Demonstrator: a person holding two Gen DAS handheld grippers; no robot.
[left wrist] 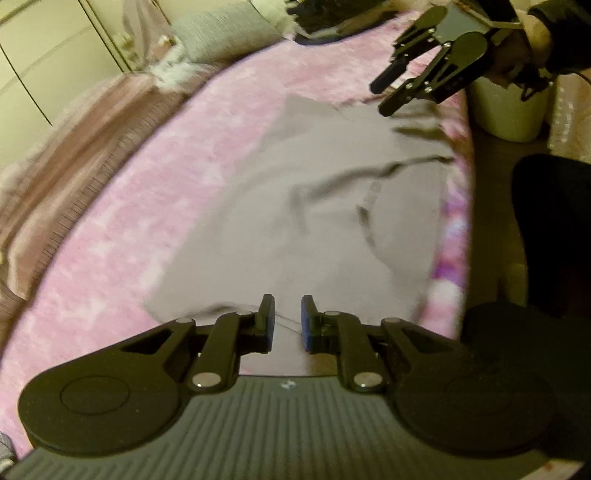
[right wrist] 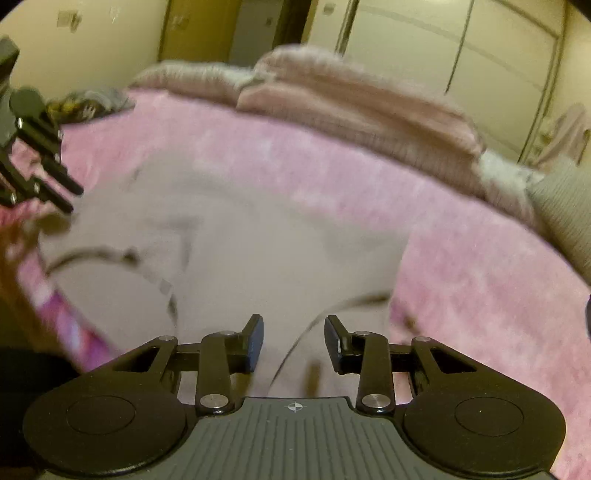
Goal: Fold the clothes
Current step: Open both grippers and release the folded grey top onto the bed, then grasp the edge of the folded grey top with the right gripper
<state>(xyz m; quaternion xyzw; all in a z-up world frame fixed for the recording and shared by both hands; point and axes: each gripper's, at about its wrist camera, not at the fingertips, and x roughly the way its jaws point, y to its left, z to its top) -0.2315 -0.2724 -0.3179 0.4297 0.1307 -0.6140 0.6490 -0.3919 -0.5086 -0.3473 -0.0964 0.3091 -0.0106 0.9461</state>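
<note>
A pale grey garment [left wrist: 314, 221] lies spread flat on a fluffy pink blanket [left wrist: 110, 258], with a few creases and a neckline near its right side. My left gripper [left wrist: 287, 321] hovers over the garment's near edge. Its jaws stand a narrow gap apart, with only a fine thread crossing between them. My right gripper [left wrist: 382, 98], held by a hand [left wrist: 532, 40], hangs above the far right corner of the garment, fingers apart. In the right wrist view the right gripper [right wrist: 293, 332] is open over the garment [right wrist: 240, 240], nothing between its pads. The left gripper [right wrist: 74, 201] shows at the left edge.
A folded ribbed pink blanket [right wrist: 351, 107] and a grey pillow [left wrist: 225, 33] lie along the bed's far side. A dark pile of clothes [left wrist: 321, 14] sits at the head. A white bin [left wrist: 506, 110] stands beside the bed, near a person's dark-clothed leg [left wrist: 546, 229]. Wardrobe doors [right wrist: 461, 48] line the wall.
</note>
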